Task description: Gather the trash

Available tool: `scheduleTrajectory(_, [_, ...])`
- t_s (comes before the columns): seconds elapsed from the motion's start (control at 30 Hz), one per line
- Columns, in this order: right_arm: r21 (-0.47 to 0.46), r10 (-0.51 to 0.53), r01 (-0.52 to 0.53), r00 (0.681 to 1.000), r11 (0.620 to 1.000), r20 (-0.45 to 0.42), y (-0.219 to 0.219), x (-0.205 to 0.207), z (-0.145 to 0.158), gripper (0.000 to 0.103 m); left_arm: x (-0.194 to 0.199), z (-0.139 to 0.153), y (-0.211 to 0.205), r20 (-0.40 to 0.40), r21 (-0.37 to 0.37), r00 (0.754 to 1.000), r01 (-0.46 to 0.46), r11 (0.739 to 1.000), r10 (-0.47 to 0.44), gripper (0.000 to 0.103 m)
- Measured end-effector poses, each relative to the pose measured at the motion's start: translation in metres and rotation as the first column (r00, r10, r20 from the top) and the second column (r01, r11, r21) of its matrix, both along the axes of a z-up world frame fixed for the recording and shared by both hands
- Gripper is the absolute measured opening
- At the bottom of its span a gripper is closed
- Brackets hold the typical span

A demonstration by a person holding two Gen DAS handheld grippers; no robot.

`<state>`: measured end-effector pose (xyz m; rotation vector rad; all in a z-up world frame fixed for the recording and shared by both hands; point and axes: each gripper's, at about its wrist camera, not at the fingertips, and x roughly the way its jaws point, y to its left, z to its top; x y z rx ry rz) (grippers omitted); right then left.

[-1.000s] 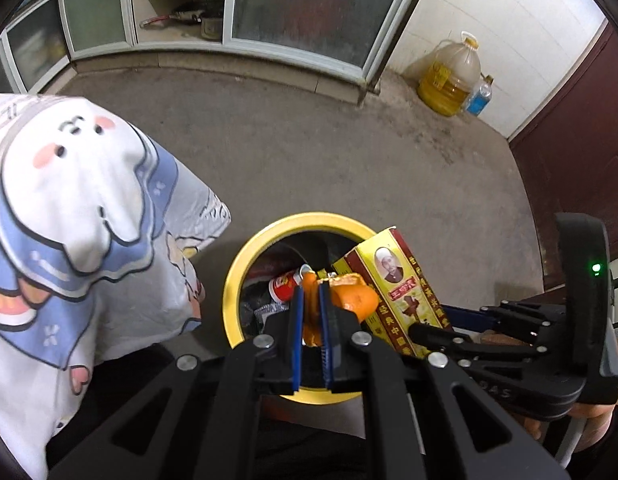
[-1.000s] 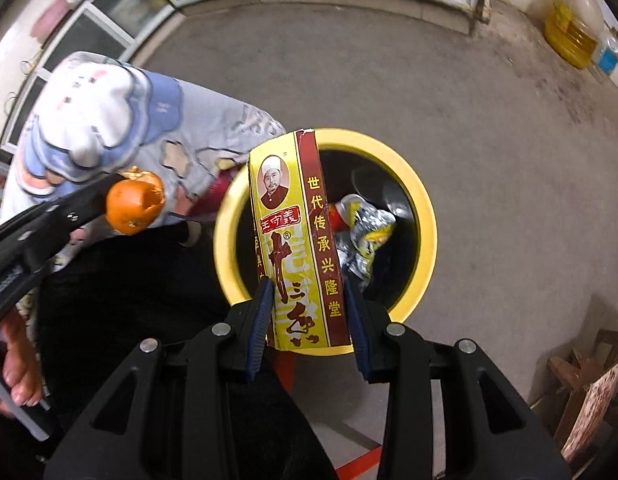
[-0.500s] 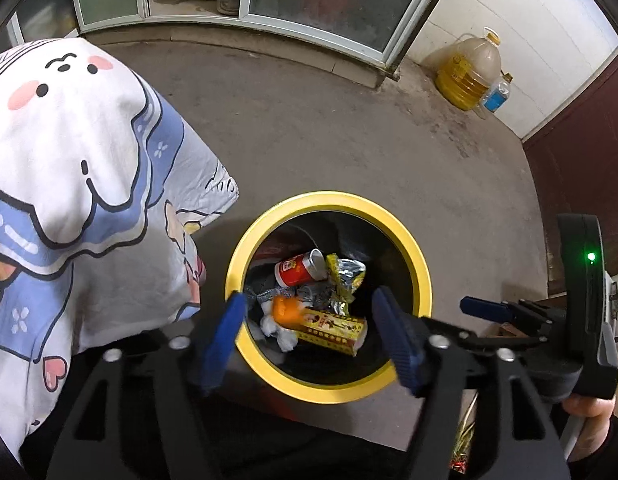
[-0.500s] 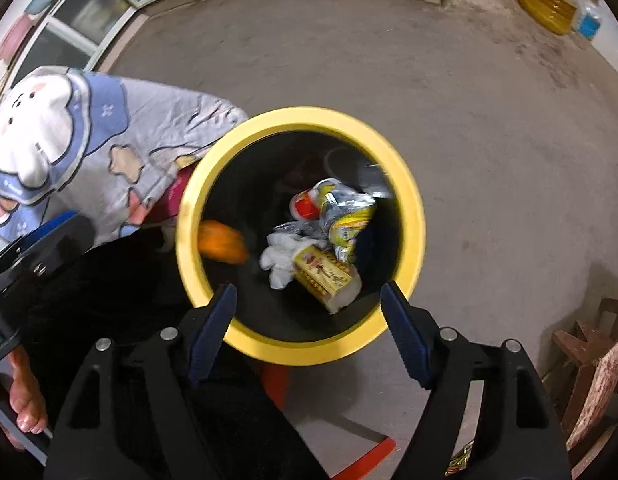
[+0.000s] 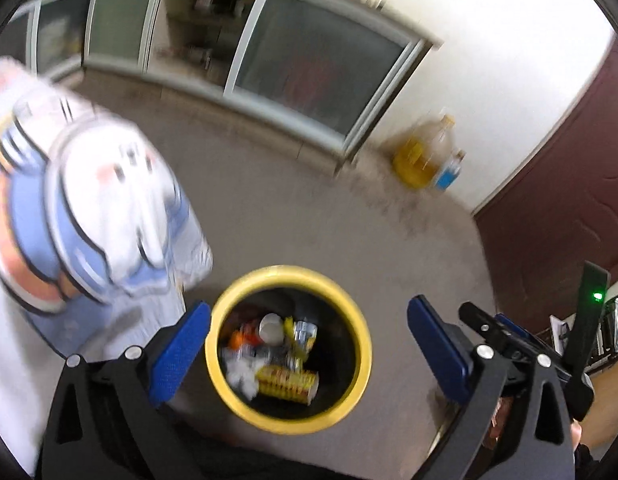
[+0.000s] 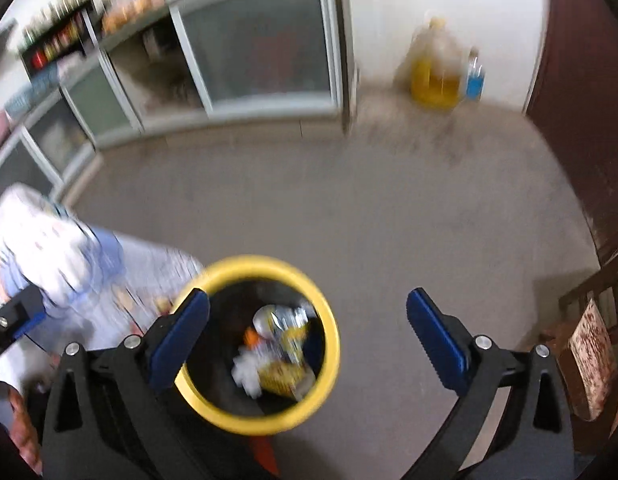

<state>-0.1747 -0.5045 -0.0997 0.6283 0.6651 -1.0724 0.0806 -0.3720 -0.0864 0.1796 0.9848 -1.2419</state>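
While both tools hang tilted down over it, the round yellow-rimmed black trash bin (image 5: 288, 350) sits on the grey floor below and ahead of them, its mouth between the blue pads of the left gripper (image 5: 307, 354) and nearer the left pad of the right gripper (image 6: 307, 346). Both sets of jaws are opening and nothing is between them.

Inside the bin, the yellow-and-red printed cardboard box (image 5: 287, 383) lies on its side, long axis across the bin, beside white crumpled tissue (image 5: 240, 376); the small orange fruit (image 5: 237, 338) rests by the far wall.

A second ago the right tool clamped that box upright over the rim and the left pinched the orange; now both are dropped in. The view takes in more cabinet and wall, so the hands look to be pulling away. Neither seems nearer the bin.
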Motion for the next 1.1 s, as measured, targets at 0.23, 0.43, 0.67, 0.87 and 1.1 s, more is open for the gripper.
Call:
scheduleTrajectory(0.23, [-0.388,0.007,0.005,1.000,0.922,0.031,0.080,0.013,0.081,0.095,-0.016,0.073,0.052,0.124,-0.234,0.991,-0.018,0.972,0.048,0.095])
scheduleTrajectory(0.43, [-0.654,-0.156,0.182,0.983,0.734,0.098,0.153,0.020,0.131,0.095,-0.029,0.114,0.098,0.247,-0.343,0.959,-0.046,0.938,0.137,0.095])
scheduleTrajectory(0.67, [-0.693,-0.106,0.225,0.972,0.685,0.210,0.198,0.009,0.161,0.095,-0.031,0.131,0.152,0.342,-0.382,0.896,-0.143,0.913,0.283,0.095])
scheduleTrajectory(0.87, [-0.631,-0.057,0.148,0.985,0.762,0.162,0.212,0.021,0.153,0.095,-0.031,0.126,0.201,0.388,-0.349,0.826,-0.279,0.895,0.408,0.095])
scheduleTrajectory(1.1, [-0.595,-0.040,0.106,0.992,0.797,0.122,0.238,0.015,0.131,0.095,-0.033,0.118,0.235,0.318,-0.332,0.825,-0.364,0.870,0.467,0.095])
